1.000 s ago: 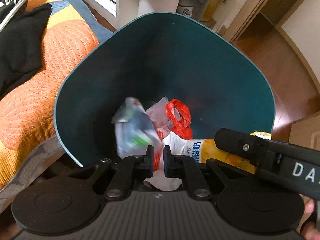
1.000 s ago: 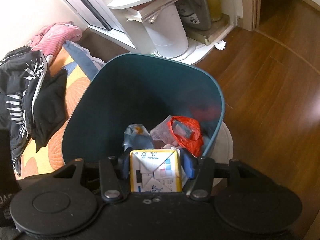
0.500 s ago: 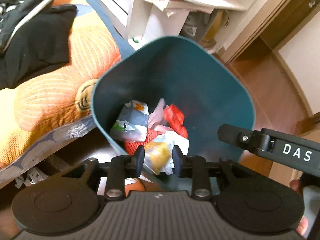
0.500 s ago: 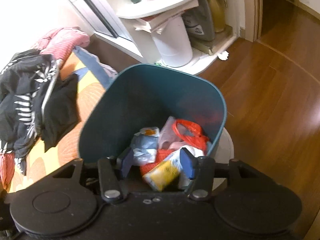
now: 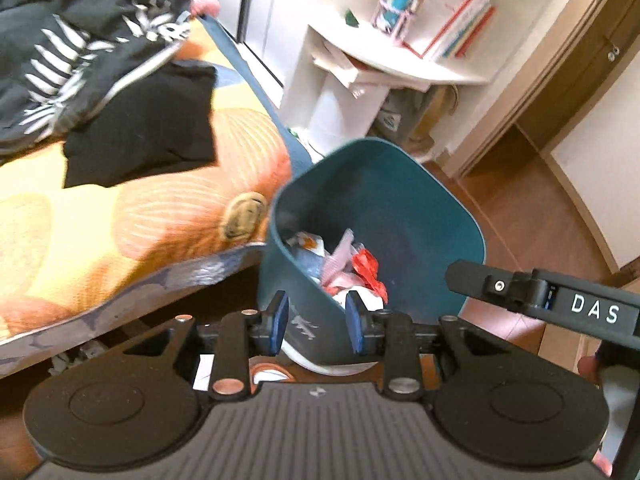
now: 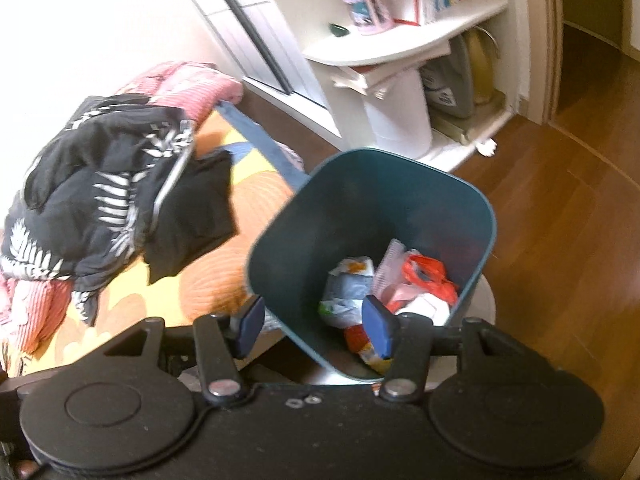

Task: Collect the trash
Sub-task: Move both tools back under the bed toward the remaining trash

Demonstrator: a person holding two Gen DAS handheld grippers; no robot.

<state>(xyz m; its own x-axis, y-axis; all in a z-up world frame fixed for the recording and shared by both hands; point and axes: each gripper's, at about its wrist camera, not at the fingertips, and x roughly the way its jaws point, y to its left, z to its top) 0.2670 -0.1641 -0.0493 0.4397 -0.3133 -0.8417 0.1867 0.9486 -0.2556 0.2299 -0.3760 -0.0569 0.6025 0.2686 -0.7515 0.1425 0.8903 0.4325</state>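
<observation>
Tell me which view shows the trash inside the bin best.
The right wrist view. It looks down into the bin, so the trash lies open: a bluish wrapper, pink plastic, a red bag. In the left wrist view the near wall of the bin hides most of the trash; only its top shows.

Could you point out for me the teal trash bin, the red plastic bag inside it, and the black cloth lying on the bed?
Teal trash bin (image 6: 440, 184): right wrist view, on its far inner wall.
Red plastic bag (image 6: 426, 274): right wrist view, on its crumpled middle.
Black cloth (image 5: 152, 120): left wrist view, on the middle of the flat fabric.
</observation>
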